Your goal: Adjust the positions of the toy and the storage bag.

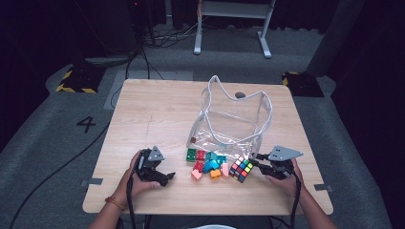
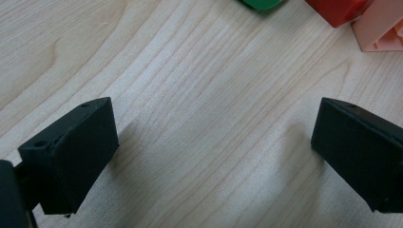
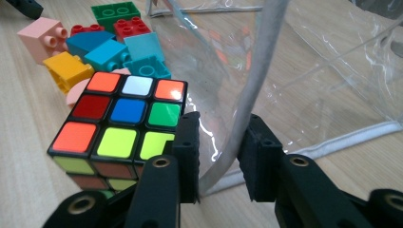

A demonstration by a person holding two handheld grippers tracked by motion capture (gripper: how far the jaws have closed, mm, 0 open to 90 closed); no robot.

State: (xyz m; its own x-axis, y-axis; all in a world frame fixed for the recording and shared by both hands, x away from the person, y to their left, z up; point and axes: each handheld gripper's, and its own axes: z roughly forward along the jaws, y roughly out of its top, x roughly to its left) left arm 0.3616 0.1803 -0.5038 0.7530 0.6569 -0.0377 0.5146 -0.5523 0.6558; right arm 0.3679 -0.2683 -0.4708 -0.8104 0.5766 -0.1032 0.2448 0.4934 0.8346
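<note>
The right gripper (image 3: pixel 217 159) has its 2 black jaws drawn narrow around the grey fabric-edged rim of the clear plastic zip bag (image 3: pixel 259 80); the trim runs up between the pads, and the gap is too tight to tell whether both pads press on it. In the high view the right gripper (image 1: pixel 261 161) sits at the bag's (image 1: pixel 234 119) near right corner, with the multicoloured 3-by-3 puzzle cube (image 1: pixel 241 169) just beside it on the pale wood-grain surface (image 1: pixel 157 109). In the right gripper view the cube (image 3: pixel 119 126) touches the outer side of 1 jaw.

The left gripper (image 2: pixel 214 142) stands wide, both blocky matte jaws apart over bare surface with nothing between them. In the high view the left gripper (image 1: pixel 155 171) lies well apart from the bag, left of the pile of plastic building bricks (image 1: pixel 206 163).

The cube's lower faces are hidden behind the right gripper's body. In the left gripper view a green, a red and a pink brick are cut off at the top edge. The bag's far wall is hard to make out through glare and creases.

The bag is glossy, crumpled film, standing open with a wavy rim. The bricks (image 3: pixel 102 45) are studded, hard plastic in pink, yellow, teal, red and green. The cube's stickers are glossy squares on a black frame.
</note>
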